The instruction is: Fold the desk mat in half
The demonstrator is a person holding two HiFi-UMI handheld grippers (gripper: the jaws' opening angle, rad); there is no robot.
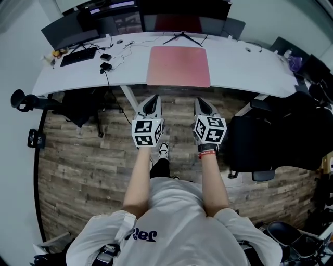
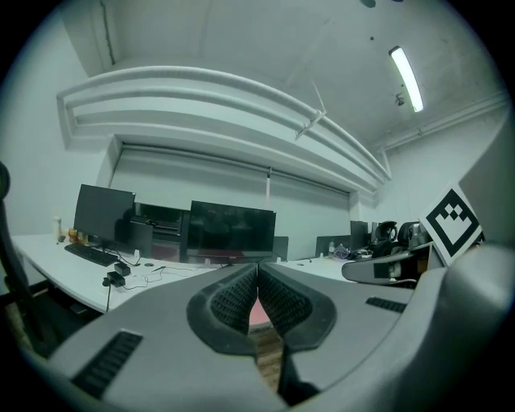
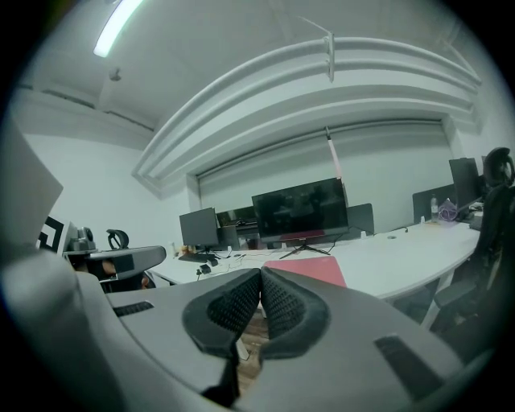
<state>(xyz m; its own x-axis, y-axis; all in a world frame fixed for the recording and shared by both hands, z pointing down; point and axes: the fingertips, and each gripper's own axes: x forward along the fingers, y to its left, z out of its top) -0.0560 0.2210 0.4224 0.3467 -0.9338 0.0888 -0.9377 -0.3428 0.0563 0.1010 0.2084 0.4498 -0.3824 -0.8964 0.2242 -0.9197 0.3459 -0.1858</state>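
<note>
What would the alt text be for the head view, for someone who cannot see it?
Seen from above, a person standing on a wood floor holds the left gripper and right gripper, both shut, short of a white desk where a pink desk mat lies flat and unfolded. A keyboard and monitors share the desk.

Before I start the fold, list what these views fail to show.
Left gripper view: the desk mat shows only as a pink sliver behind the shut left tool.
Right gripper view: the shut right tool covers part of the mat's near edge.
Head view: the small items left of the keyboard are too small to name.
</note>
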